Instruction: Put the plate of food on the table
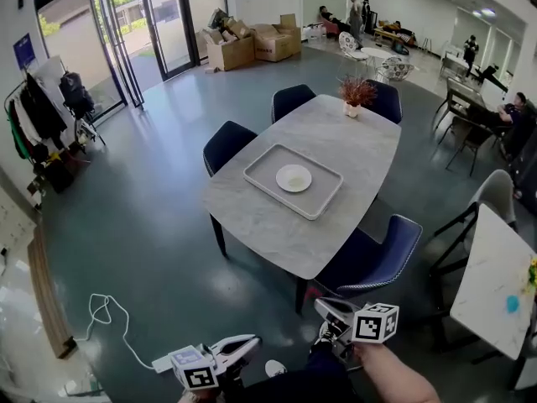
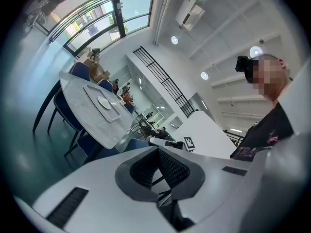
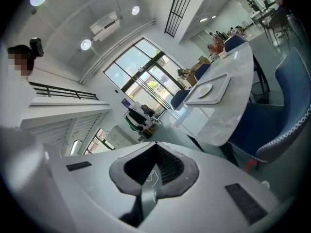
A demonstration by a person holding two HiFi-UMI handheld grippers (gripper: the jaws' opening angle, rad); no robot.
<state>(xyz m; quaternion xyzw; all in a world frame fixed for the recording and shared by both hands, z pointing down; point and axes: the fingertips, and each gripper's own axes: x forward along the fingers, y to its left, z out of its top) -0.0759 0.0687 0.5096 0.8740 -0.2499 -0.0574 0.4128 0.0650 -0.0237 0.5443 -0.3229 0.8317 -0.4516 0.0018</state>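
Well ahead of both claws, far out of their reach, the white plate (image 1: 294, 178) sits in the middle of a grey tray (image 1: 319, 206), and the tray lies flat on the grey marble table (image 1: 336, 133). The left claw (image 1: 249, 342) is held low at the person's side with its jaws together and nothing between them; its own view shows the dark pads (image 2: 146, 168) meeting in a closed seam, with the plate (image 2: 104, 102) small and distant up to the left of them. The right claw (image 1: 327, 307) is level with it and a little further forward, gripped in a bare hand (image 1: 396, 378), its jaws likewise pressed together on nothing, as the dark pads (image 3: 167, 166) in its own view show; from there the plate (image 3: 205, 90) appears beyond and to the upper right. A blue chair (image 1: 377, 250) stands between the right claw and the near edge of the table. Beyond the tray, at the far end of the table, a small potted plant (image 1: 357, 92) stands upright. On the floor to the left of the left claw lies a white cable (image 1: 105, 313), looped and loose.
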